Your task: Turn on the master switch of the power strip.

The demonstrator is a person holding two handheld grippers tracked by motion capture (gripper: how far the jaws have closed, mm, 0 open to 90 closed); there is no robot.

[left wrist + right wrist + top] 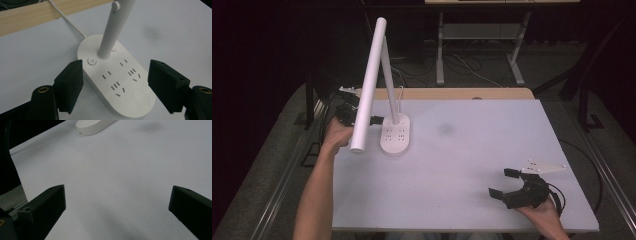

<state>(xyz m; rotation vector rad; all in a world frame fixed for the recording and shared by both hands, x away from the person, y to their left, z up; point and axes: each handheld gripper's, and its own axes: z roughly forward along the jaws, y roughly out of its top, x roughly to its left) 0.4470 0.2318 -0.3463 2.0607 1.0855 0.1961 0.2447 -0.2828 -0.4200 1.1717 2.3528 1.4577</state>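
On table (472, 165), one lamp (395, 134), two tongs

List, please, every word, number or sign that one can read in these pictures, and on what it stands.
No words, brands or numbers can be read.
Power sign (a circle with a short stroke): on the round button of the lamp base, beside the lamp's stem, in the left gripper view.

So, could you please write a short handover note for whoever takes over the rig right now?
Left gripper: open, jaws either side of the desk lamp base, not pressing on it.
Right gripper: open, holding nothing, over the table near its front right corner.
Lamp: upright at the table's left rear, power button near the left jaw.
Done: approach to the base.
Left: probably grip the base or press the button.
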